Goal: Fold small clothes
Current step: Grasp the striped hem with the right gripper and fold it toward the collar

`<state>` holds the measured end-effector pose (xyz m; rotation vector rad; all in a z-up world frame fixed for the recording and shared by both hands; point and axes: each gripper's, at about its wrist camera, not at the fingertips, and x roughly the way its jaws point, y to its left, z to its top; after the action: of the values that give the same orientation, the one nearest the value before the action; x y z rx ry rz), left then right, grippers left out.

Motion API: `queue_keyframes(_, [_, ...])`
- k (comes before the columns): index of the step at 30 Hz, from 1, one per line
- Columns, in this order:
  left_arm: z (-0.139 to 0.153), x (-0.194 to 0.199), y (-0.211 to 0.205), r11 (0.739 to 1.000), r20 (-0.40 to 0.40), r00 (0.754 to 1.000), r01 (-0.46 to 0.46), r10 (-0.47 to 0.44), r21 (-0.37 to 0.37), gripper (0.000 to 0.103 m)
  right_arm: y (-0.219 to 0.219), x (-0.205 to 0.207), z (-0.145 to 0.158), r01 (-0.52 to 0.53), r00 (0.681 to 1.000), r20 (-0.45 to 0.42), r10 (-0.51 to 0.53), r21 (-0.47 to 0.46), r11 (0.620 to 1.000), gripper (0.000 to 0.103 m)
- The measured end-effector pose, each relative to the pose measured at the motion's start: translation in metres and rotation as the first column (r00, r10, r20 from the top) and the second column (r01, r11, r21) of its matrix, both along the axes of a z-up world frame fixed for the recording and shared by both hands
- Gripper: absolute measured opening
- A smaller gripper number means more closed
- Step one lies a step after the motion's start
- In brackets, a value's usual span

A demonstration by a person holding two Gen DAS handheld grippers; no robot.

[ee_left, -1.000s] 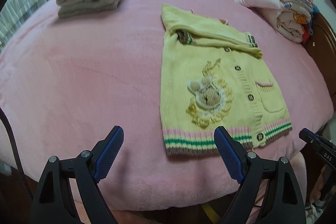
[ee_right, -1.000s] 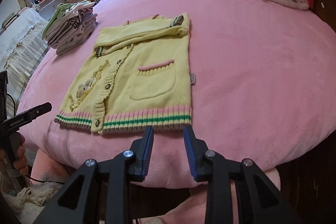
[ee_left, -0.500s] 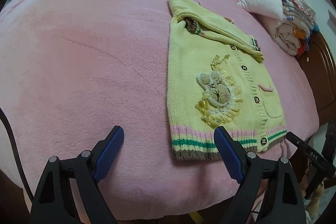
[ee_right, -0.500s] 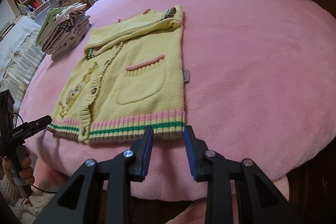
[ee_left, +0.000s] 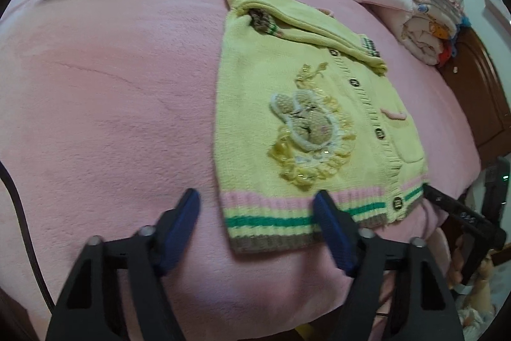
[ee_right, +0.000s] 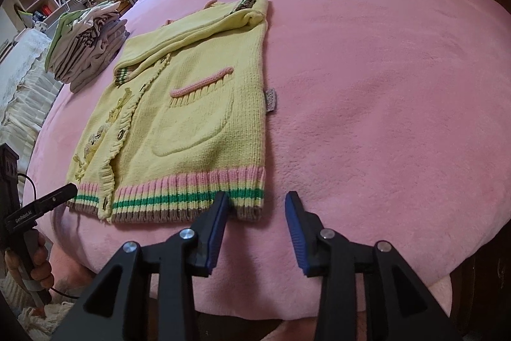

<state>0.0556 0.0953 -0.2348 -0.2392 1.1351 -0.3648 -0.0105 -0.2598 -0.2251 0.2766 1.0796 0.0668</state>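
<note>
- Yellow cardigan (ee_right: 191, 117): I see it flat at the bed's (ee_right: 383, 85) near edge, sleeves folded across the top; its front pocket (ee_right: 194, 123) shows nothing inside.
- Side label (ee_right: 271, 99): writing too small to read.
- Left tool (ee_left: 257, 210): jaws closing astride the hem's left corner, not yet pressing.
- Right tool (ee_right: 257, 206): jaws opening at the hem's right corner, gripping nothing.
- Left tool's side, seen from the right wrist: lettering blurred.

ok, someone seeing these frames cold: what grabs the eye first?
The yellow knit cardigan lies flat in the middle of the pink blanket, sleeves folded across its top, a bunny patch on its front. Both claws sit at its striped hem: the left claw closing around one corner, the right claw opening at the other, neither gripping yet. A stack of folded clothes waits at the far left edge.
</note>
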Motion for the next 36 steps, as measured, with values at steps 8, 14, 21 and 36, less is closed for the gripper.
queue_keyframes(8, [-0.011, 0.004, 0.002, 0.989, -0.063, 0.998, -0.014, 0.004, -0.146, 0.019, 0.001, 0.000, -0.003, -0.035, 0.999, 0.027, 0.034, 0.058, 0.998, 0.026])
queue_keyframes(14, [-0.013, 0.004, 0.003, 0.983, -0.084, 0.996, -0.048, 0.033, -0.178, 0.013, 0.008, -0.004, 0.006, -0.076, 0.996, 0.055, 0.073, 0.062, 0.995, 0.009])
queue_keyframes(21, [0.017, 0.003, 0.008, 0.972, -0.056, 0.996, -0.076, 0.065, -0.224, 0.012, -0.012, -0.008, 0.041, -0.048, 0.992, 0.127, 0.027, 0.166, 0.985, 0.008])
queue_keyframes(36, [0.083, 0.057, 0.009, 0.937, -0.022, 0.982, -0.184, 0.186, -0.298, 0.012, -0.019, 0.045, 0.122, -0.058, 0.953, 0.304, 0.005, 0.164, 0.985, 0.008])
